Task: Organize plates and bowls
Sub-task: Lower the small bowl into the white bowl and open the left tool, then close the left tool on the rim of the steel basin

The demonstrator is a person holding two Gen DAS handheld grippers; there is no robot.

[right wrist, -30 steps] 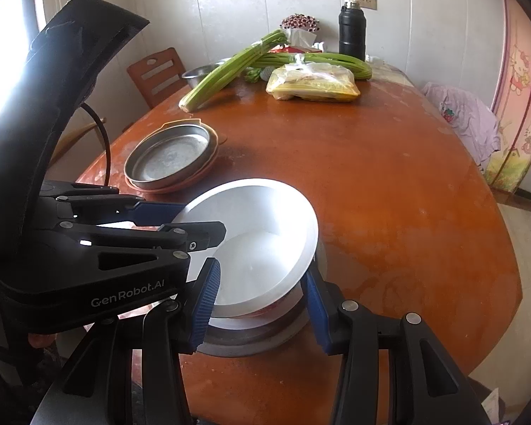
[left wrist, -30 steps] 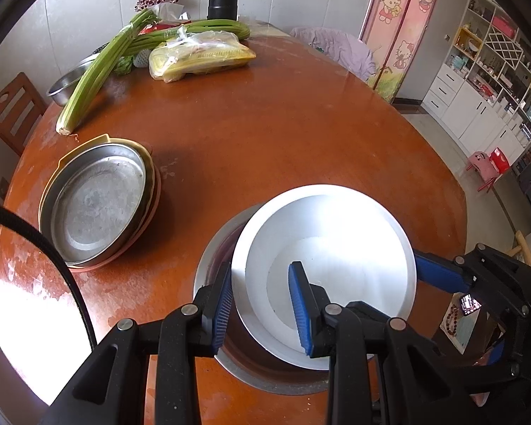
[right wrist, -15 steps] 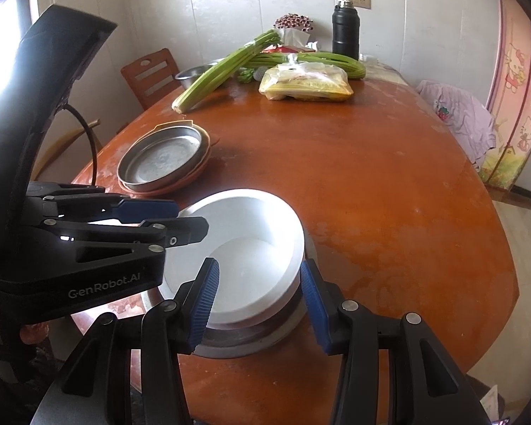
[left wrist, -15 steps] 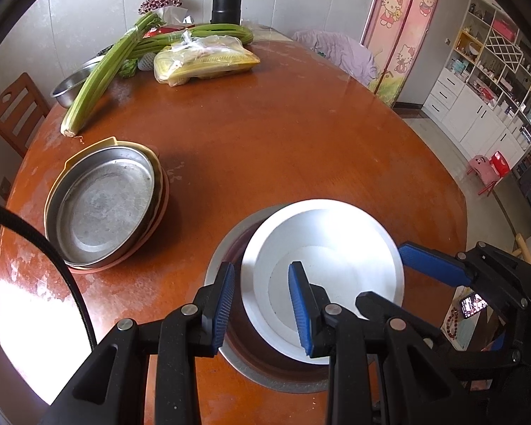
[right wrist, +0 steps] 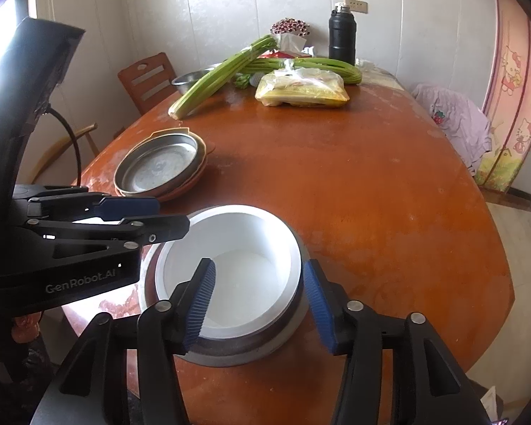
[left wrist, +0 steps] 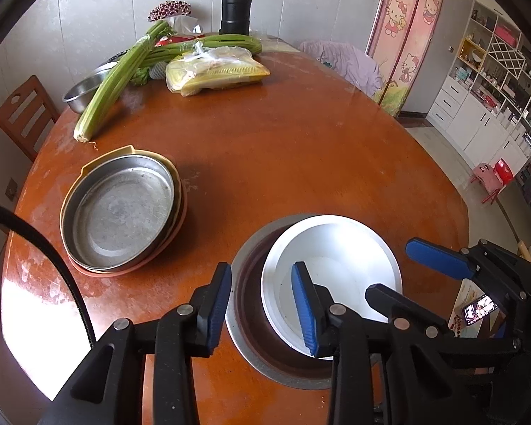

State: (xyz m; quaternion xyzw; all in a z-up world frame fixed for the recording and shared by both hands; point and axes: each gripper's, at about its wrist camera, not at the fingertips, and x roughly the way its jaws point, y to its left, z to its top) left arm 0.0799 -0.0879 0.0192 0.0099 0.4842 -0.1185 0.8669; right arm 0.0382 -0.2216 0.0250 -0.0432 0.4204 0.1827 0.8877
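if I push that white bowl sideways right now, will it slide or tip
The white bowl sits nested in the metal bowl, so it would probably rock against that wall rather than slide free. Its glossy surface looks slippery, and it seems rigid.

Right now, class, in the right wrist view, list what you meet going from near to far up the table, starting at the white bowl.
White bowl → plate stack → yellow bag → black flask.

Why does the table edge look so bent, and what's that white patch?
Left wrist view: the fisheye lens bows the table, and window glare whitens its near-left edge. Right wrist view: same bowing, with the white bowl nearly blown out.
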